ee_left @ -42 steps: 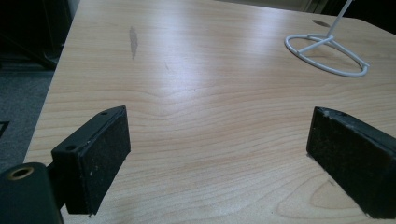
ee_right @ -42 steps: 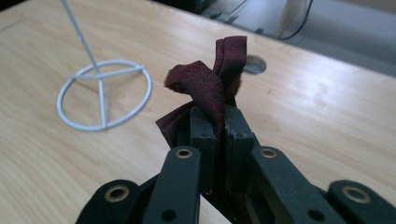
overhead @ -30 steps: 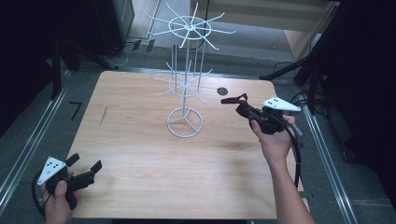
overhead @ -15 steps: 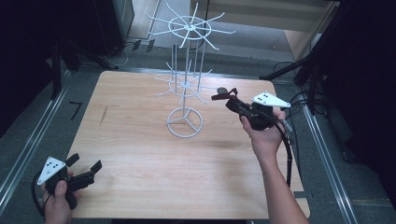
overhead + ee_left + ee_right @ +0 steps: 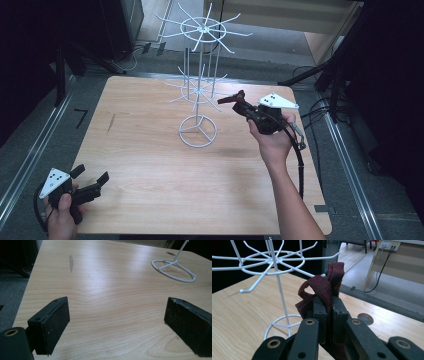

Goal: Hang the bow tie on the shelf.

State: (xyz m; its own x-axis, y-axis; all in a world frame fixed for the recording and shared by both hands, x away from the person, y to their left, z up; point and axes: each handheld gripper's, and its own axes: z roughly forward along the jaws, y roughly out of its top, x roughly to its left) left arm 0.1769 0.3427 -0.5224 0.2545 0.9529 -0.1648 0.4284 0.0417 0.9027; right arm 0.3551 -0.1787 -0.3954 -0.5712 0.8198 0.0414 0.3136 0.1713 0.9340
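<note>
While your left hand (image 5: pixel 62 212) rests at the seven o'clock corner of the table (image 5: pixel 150 165), your left gripper (image 5: pixel 90 181) sits low over the wood with its jaws spread wide and nothing between them. In the left gripper view its two black pads (image 5: pixel 53 323) stand well apart over bare wood grain, and a dark smudge (image 5: pixel 71 263) marks the tabletop toward eleven o'clock in that picture.

Moving right, a white wire rack (image 5: pixel 199 95) stands near the middle of the table, toward its twelve o'clock edge. Its ring base (image 5: pixel 198 131) lies flat on the wood, a thin post rises from it, and two tiers of hooked arms spread out above.

Further right, at about two o'clock from the table's centre, your right hand (image 5: pixel 272 140) holds your right gripper (image 5: pixel 235 100) up off the table, pointed toward the rack. Its jaws are clamped on a dark red cloth (image 5: pixel 322 291), which bunches up above the pads and hangs a little below them. In the right gripper view the cloth sits just beside the hooks of the rack's upper tier (image 5: pixel 270 261); whether it touches one, you cannot tell. A small round hole (image 5: pixel 365 318) shows in the tabletop behind the gripper.
</note>
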